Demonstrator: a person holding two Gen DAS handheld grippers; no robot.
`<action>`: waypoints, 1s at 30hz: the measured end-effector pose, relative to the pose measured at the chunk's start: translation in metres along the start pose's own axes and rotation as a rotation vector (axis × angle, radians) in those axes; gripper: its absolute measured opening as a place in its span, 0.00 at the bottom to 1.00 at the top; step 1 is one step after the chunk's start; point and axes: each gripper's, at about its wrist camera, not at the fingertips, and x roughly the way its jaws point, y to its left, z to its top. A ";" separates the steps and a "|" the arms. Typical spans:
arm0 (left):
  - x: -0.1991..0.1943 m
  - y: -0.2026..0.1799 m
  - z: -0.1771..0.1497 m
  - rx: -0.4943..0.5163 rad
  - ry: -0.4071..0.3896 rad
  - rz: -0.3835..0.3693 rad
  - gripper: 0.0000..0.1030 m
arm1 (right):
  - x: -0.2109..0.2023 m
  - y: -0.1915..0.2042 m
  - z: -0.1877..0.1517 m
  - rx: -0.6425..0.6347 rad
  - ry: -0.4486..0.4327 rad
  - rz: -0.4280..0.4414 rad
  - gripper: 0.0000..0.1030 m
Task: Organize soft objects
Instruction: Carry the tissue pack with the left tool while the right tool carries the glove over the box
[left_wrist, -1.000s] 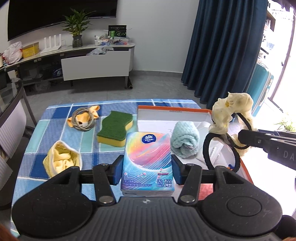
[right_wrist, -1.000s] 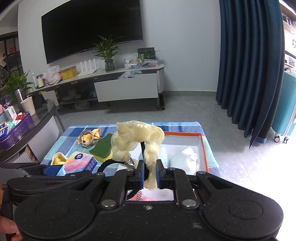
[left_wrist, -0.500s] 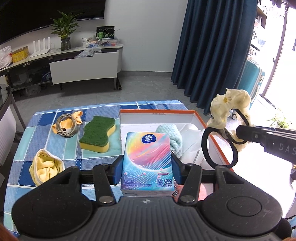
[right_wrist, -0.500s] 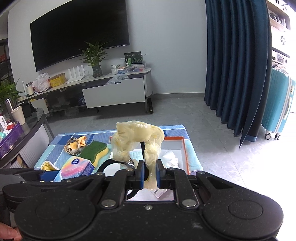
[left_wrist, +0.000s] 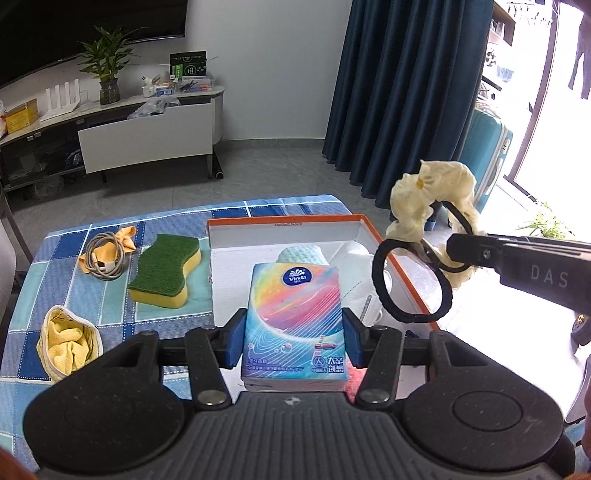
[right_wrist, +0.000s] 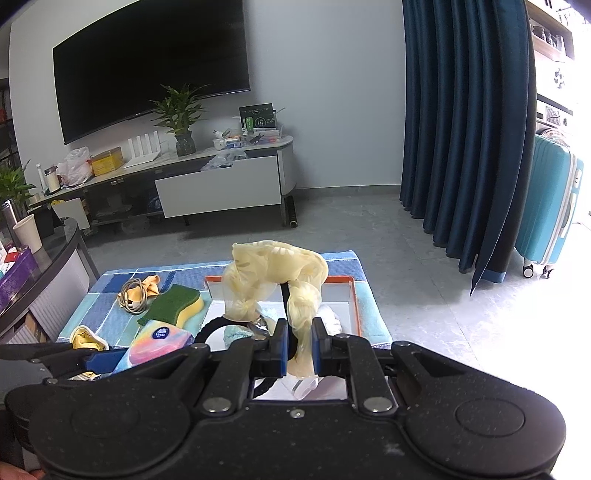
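Note:
My left gripper (left_wrist: 293, 341) is shut on a colourful tissue pack (left_wrist: 293, 314), held over the near end of an orange-rimmed white box (left_wrist: 373, 229). My right gripper (right_wrist: 298, 349) is shut on a pale yellow scrunchie (right_wrist: 275, 273) tangled with black hair ties (left_wrist: 410, 284); it hangs above the box's right side. Inside the box lie a mint rolled towel (left_wrist: 301, 254) and a white soft item (left_wrist: 356, 258). Both are partly hidden behind the pack.
On the blue checked tablecloth (left_wrist: 59, 258) left of the box lie a green and yellow sponge (left_wrist: 166, 269), a coiled cable on an orange cloth (left_wrist: 105, 253) and a pouch with a yellow cloth (left_wrist: 68, 341). A blue suitcase (right_wrist: 550, 206) stands by the curtain.
Both grippers have drifted rightward over the table with their loads, so the box sits more under the tissue pack. Neither grip changed.

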 end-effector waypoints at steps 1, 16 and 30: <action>0.001 -0.001 0.000 0.002 0.001 -0.002 0.51 | 0.000 0.000 0.000 0.000 0.001 0.000 0.15; 0.009 -0.015 0.000 0.025 0.018 -0.025 0.51 | 0.007 -0.001 0.001 -0.003 0.008 -0.002 0.15; 0.017 -0.022 0.000 0.038 0.034 -0.042 0.51 | 0.018 -0.002 0.003 -0.002 0.023 -0.009 0.15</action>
